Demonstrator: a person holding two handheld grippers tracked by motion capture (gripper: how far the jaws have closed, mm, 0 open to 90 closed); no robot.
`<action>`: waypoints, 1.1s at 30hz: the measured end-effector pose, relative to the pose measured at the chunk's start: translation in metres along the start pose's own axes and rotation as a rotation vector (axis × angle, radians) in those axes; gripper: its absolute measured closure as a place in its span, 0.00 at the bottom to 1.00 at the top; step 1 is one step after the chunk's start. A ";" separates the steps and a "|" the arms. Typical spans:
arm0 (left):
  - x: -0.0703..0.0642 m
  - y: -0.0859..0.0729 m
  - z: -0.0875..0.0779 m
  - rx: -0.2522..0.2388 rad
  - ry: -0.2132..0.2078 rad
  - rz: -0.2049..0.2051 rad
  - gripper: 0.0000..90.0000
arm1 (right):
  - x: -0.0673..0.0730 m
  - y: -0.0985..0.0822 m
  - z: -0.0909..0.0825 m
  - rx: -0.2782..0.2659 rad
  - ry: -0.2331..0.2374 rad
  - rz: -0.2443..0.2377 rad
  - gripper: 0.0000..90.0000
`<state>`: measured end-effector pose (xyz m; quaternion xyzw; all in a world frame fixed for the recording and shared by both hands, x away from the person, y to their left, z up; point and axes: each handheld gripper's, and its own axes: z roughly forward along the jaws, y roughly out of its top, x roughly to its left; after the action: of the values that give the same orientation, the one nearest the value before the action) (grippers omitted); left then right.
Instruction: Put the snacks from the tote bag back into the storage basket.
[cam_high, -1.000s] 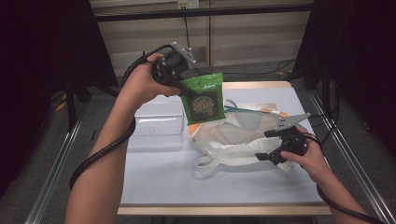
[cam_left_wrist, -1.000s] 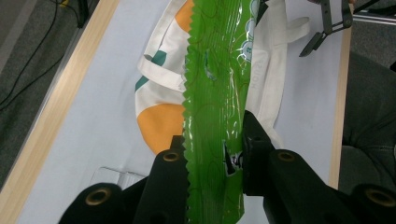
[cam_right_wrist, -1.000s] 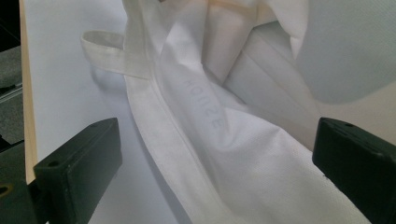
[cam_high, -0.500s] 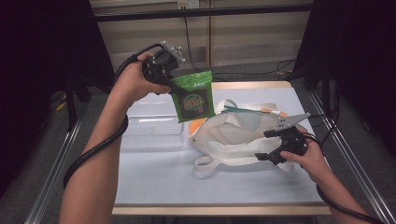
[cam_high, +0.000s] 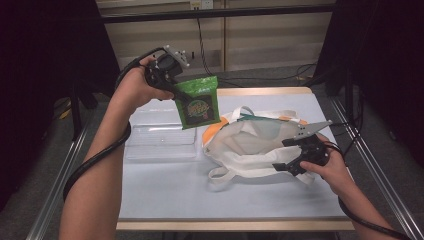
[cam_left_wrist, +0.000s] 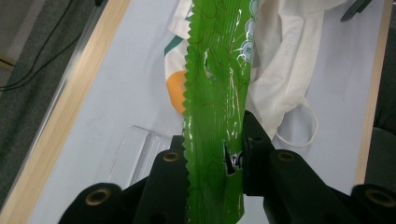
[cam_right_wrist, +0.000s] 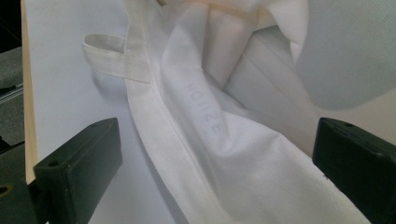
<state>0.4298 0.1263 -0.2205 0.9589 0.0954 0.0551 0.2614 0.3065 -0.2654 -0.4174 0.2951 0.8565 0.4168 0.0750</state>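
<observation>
A green snack packet (cam_high: 199, 102) hangs in the air over the back left of the table, left of the bag's mouth. My left gripper (cam_high: 176, 94) is shut on its top edge; in the left gripper view the packet (cam_left_wrist: 217, 93) stands edge-on between the two black jaws of the gripper (cam_left_wrist: 215, 144). A white tote bag (cam_high: 250, 145) lies open in the middle of the table, with an orange patch (cam_high: 212, 132) at its left rim. My right gripper (cam_high: 290, 155) stands open at the bag's right edge, its jaws wide apart on either side of the white cloth (cam_right_wrist: 224, 140).
A clear plastic container (cam_high: 160, 142) lies left of the bag, under the hanging packet. The white table (cam_high: 200, 195) has a wooden rim and metal rails along both sides. A bag handle (cam_high: 222, 175) loops toward the front. Cables trail from both grippers.
My left hand has carried the green packet a little to the left, away from the bag's mouth. The right gripper and the bag have not moved.
</observation>
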 end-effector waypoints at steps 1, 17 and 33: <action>0.001 -0.002 0.001 0.002 0.004 0.002 0.85 | 0.000 0.000 0.000 0.002 0.001 0.002 0.01; 0.010 -0.021 0.007 0.032 0.024 0.005 0.85 | 0.000 -0.002 0.000 0.006 0.001 0.003 0.01; 0.019 -0.037 0.007 0.057 0.050 -0.018 0.84 | 0.000 -0.001 0.000 0.001 0.000 0.001 0.01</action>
<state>0.4435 0.1585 -0.2441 0.9634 0.1120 0.0737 0.2323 0.3064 -0.2660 -0.4184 0.2956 0.8564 0.4166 0.0745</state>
